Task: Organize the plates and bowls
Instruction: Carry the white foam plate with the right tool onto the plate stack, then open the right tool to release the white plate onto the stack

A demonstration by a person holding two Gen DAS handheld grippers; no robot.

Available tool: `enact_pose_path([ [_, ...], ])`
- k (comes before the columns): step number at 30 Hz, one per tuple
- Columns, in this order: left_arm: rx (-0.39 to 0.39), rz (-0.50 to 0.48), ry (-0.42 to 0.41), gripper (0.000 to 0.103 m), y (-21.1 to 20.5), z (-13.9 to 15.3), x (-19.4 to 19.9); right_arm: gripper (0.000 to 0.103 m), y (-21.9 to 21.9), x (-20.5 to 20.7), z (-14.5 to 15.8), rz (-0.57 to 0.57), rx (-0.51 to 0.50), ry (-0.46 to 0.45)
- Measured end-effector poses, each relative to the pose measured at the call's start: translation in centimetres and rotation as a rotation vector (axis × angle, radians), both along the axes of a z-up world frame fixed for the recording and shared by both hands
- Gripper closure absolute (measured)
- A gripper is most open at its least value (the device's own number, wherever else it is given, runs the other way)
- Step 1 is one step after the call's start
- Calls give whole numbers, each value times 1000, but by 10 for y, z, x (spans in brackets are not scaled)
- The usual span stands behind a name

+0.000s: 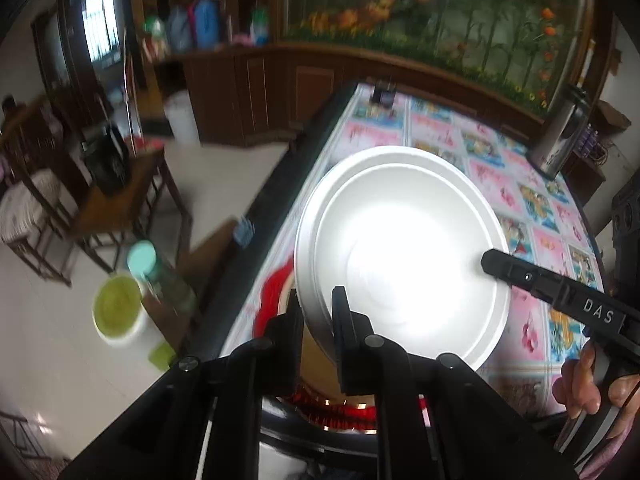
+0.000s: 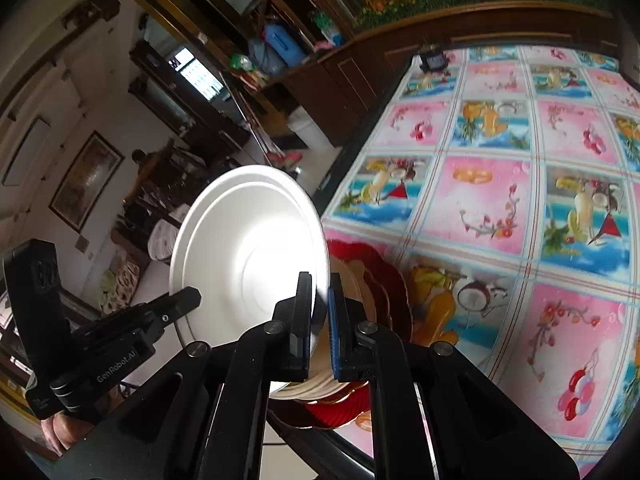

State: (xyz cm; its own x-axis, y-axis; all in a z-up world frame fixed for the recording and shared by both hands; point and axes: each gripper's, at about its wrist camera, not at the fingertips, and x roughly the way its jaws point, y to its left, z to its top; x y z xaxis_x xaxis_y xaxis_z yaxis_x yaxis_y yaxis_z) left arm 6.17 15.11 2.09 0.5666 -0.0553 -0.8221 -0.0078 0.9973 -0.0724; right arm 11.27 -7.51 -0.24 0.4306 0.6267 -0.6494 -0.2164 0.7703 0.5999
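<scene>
White plate (image 1: pixel 404 256) at centre frame in the left wrist view, tilted and lifted clear of the fruit-print tablecloth (image 1: pixel 532 216), rim doubled (one plate or two nested, cannot tell). Same plate at lower centre-left of the right wrist view, standing almost edge-on. Pinched at its lower-left rim by the left gripper (image 1: pixel 318 312), jaws pressed onto the edge with only the rim between them. Pinched at the opposite rim by the right gripper (image 2: pixel 320 316), blue pads squeezed together on the edge; seen from the left wrist view as a black finger crossing the plate's right side, with a hand (image 1: pixel 592 384) on its handle at lower right. Beneath the plate, at the bottom centre of both views, a stack of red scalloped plates (image 2: pixel 380 276) with paler dishes on top, sitting at the table's near edge. Further out: a steel flask (image 1: pixel 560 136) at upper right of the left wrist view, a wooden chair (image 1: pixel 44 200) and a pale bucket (image 1: pixel 118 312) on the floor at left.
</scene>
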Motion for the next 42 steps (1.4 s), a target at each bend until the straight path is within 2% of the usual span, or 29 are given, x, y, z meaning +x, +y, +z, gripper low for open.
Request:
enact_pose_path([
  [3,-21,3,43,89,7,-17,-1,96,8,1,-15,22,-18,51],
  [10,-41,37,100,86,19,-30,-8,95,29,-2,-25,60,-70,67],
  [13,-17,48,104,68,22,-32,-10,95,32,-2,-28,59,-90,63],
  [15,8,68,110,52,26,-33,-11,95,29,-4,-24,39,-120,26],
  [16,4,72,110,50,28,-34,-10,95,27,-4,-23,38,-116,18],
  [18,-19,84,107,50,31,-30,-11,95,24,-3,-22,37,-106,22],
  [23,-64,100,6,50,29,-3,-25,95,4,-4,-14,-1,-81,-8],
  [25,-86,75,-46,46,19,9,-31,95,-14,-5,-12,-48,-78,-29],
  [26,-93,36,-79,40,7,17,-37,95,-25,-5,-11,-76,-94,-44],
  [27,-93,10,-93,33,-2,20,-38,95,-37,-6,-11,-109,-132,-58],
  [29,-88,-91,-132,27,-36,27,-46,95,-64,-9,-11,-177,-201,-78],
  [33,-56,-271,-142,25,-96,26,-50,94,-127,-28,-11,-304,-290,-102],
  [35,-50,-330,-134,25,-122,21,-49,89,-148,-36,-11,-346,-300,-96],
  [39,-64,-358,-124,25,-146,15,-44,88,-180,-56,-10,-391,-318,-110],
  [42,-56,-295,-179,25,-141,20,-44,88,-190,-71,-6,-419,-368,-143],
])
